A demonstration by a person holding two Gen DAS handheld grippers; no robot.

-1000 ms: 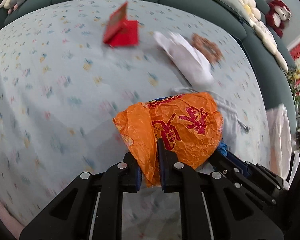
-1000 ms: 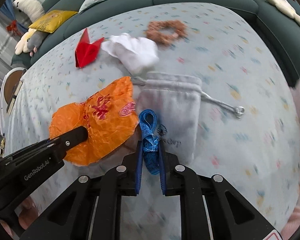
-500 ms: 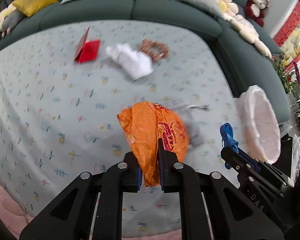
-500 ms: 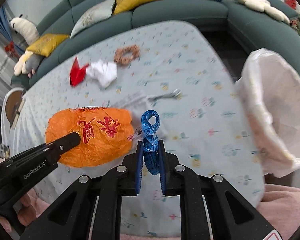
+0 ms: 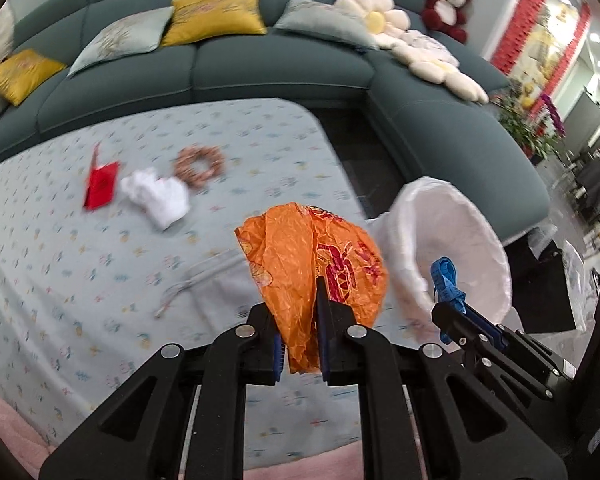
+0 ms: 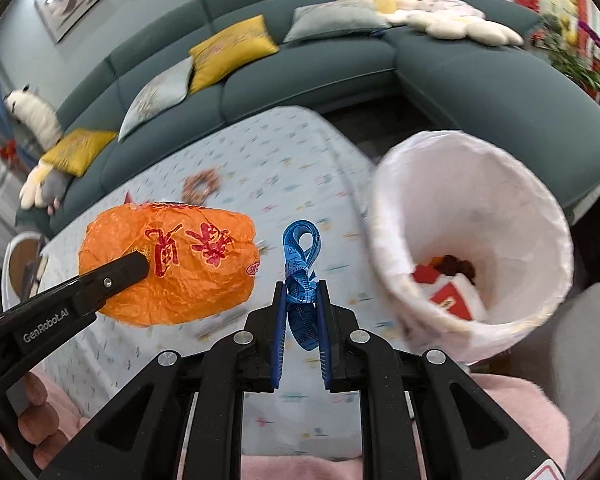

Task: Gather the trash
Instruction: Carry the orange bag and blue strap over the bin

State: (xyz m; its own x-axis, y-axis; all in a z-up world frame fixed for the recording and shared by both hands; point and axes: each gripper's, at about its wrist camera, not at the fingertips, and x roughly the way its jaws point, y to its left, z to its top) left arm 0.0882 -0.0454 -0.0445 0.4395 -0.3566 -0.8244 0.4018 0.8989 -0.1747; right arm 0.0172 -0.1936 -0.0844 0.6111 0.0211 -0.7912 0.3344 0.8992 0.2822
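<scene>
Flanking bin (image 6: 384, 216): wreath (image 5: 199, 165), tissue (image 5: 158, 196).

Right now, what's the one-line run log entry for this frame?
left gripper: shut on orange bag | right gripper: shut on blue tape measure | both lifted off table | white-lined bin: open, some trash inside

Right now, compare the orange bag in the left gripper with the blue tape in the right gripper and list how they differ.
The orange bag is broad, crinkled plastic printed with red characters; the blue tape is a narrow measuring strip with numbers. The bag puffs out well beyond the left gripper; the tape stands as a slim loop above the right gripper. The bag hangs over the tablecloth; the tape is nearer the white-lined bin. Both are pinched and lifted.
</scene>
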